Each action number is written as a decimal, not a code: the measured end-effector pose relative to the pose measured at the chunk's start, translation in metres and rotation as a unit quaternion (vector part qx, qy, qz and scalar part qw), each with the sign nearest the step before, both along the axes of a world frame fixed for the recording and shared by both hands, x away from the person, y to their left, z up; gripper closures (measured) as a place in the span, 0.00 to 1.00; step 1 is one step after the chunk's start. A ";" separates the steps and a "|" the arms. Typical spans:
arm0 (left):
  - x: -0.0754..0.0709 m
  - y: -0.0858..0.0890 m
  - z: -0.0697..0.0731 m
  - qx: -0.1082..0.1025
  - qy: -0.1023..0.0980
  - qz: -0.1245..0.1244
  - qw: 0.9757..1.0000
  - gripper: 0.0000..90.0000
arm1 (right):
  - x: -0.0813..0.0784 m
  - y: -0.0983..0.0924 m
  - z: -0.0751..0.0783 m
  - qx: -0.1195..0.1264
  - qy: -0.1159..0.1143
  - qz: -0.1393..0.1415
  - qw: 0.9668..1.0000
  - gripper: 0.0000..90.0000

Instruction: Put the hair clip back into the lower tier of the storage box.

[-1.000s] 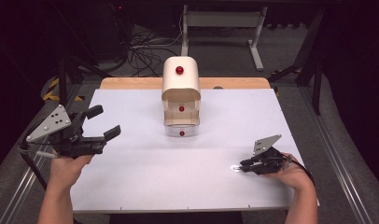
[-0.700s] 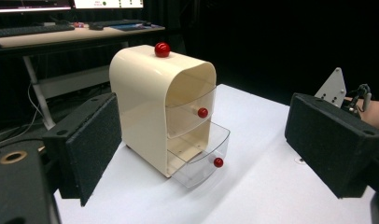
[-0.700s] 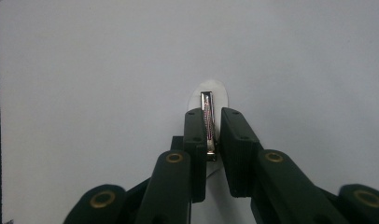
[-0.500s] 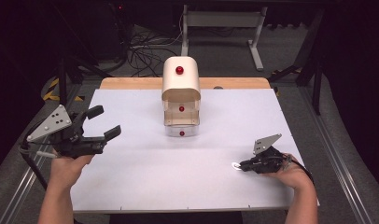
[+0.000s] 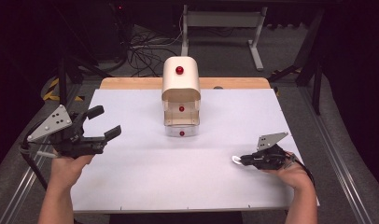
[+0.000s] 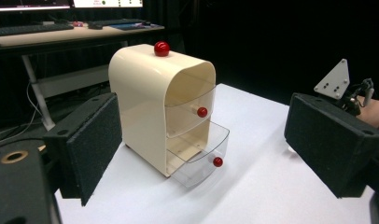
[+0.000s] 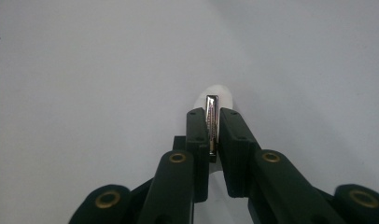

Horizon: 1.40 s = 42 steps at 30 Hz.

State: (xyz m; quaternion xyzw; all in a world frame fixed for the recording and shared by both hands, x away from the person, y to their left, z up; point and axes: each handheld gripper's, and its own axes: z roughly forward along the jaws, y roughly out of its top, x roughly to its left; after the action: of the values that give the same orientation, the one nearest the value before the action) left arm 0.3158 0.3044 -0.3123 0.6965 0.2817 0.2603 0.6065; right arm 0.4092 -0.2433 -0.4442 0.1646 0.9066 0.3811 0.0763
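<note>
Foam-padded left claw [image 5: 102,127] gapes released; right claw [image 7: 214,128] clenches a thin shiny metal strip [image 7: 211,122] edgewise.

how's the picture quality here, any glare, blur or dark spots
High view: table evenly lit, surroundings nearly black, slightly soft. Left gripper view: drawer unit sharp, its own claw pads large and a little soft, background dark. Right gripper view: bright glint on the metal piece in the right claw, white sheet washed out.
</note>
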 end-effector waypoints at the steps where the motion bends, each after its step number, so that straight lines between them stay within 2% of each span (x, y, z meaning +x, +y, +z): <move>1: 0.000 0.000 0.000 0.000 0.000 0.000 1.000 0.13 | 0.000 0.000 0.001 0.003 -0.005 -0.002 1.000 0.93; 5: 0.000 0.000 0.000 0.000 0.000 0.000 1.000 0.13 | -0.001 -0.001 0.005 0.013 -0.023 -0.009 1.000 0.93; 15: 0.000 0.000 0.000 0.001 0.001 0.000 1.000 0.13 | -0.003 -0.001 0.015 0.039 -0.050 -0.017 0.998 0.93; 26: 0.000 0.000 0.000 0.000 0.000 -0.001 1.000 0.13 | -0.010 0.005 0.030 0.043 -0.077 -0.022 0.996 0.92; 32: 0.000 -0.001 0.000 0.001 0.000 -0.002 1.000 0.13 | -0.012 0.007 0.037 0.049 -0.110 -0.041 0.992 0.92; 33: 0.000 -0.001 0.000 0.001 0.000 -0.002 1.000 0.13 | -0.012 0.007 0.037 0.049 -0.110 -0.041 0.992 0.92; 35: 0.000 -0.001 0.000 0.001 0.000 -0.002 1.000 0.13 | -0.014 0.008 0.040 0.055 -0.125 -0.050 0.989 0.92; 38: 0.000 -0.001 0.000 0.001 0.000 -0.002 1.000 0.13 | -0.015 0.008 0.042 0.060 -0.133 -0.052 0.988 0.92; 42: 0.000 -0.001 0.000 0.002 0.002 -0.002 1.000 0.13 | -0.016 0.009 0.047 0.068 -0.155 -0.064 0.983 0.92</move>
State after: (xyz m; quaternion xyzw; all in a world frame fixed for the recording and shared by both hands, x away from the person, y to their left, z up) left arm 0.3156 0.3029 -0.3125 0.6990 0.2805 0.2586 0.6048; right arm 0.3931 -0.2340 -0.3975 0.1661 0.8432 0.4574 0.2286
